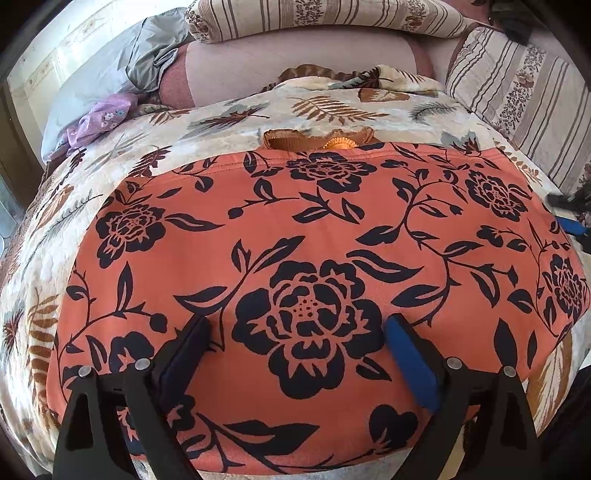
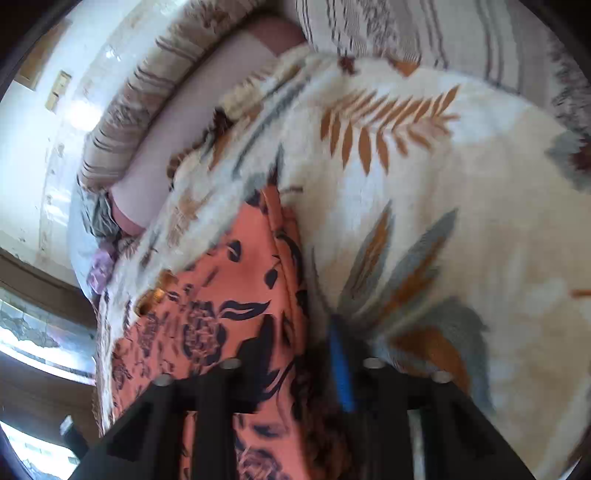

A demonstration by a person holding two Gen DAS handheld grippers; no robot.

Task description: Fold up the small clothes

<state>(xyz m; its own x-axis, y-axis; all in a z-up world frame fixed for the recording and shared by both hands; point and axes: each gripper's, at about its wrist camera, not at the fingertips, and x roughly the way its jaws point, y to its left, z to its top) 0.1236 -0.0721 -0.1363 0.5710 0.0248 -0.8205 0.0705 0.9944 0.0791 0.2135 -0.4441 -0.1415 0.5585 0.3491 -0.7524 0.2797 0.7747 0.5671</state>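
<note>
An orange garment [image 1: 314, 229] with black flower print lies spread flat on a cream blanket [image 1: 229, 118] with leaf print. My left gripper [image 1: 297, 326] is open, its fingers wide apart just over the garment's near part, holding nothing. The right wrist view is blurred and tilted. There my right gripper [image 2: 295, 339] sits at the garment's [image 2: 221, 295] hemmed right edge; its fingers stand close together with the edge between them. A bit of the right gripper shows at the far right of the left wrist view [image 1: 569, 221].
A small purple garment [image 1: 99, 122] lies at the blanket's far left beside a grey cloth [image 1: 122, 62]. Striped cushions [image 1: 517, 92] and a rolled striped quilt [image 1: 314, 18] line the back and right. An orange ruffled piece [image 1: 314, 138] peeks out past the garment's far edge.
</note>
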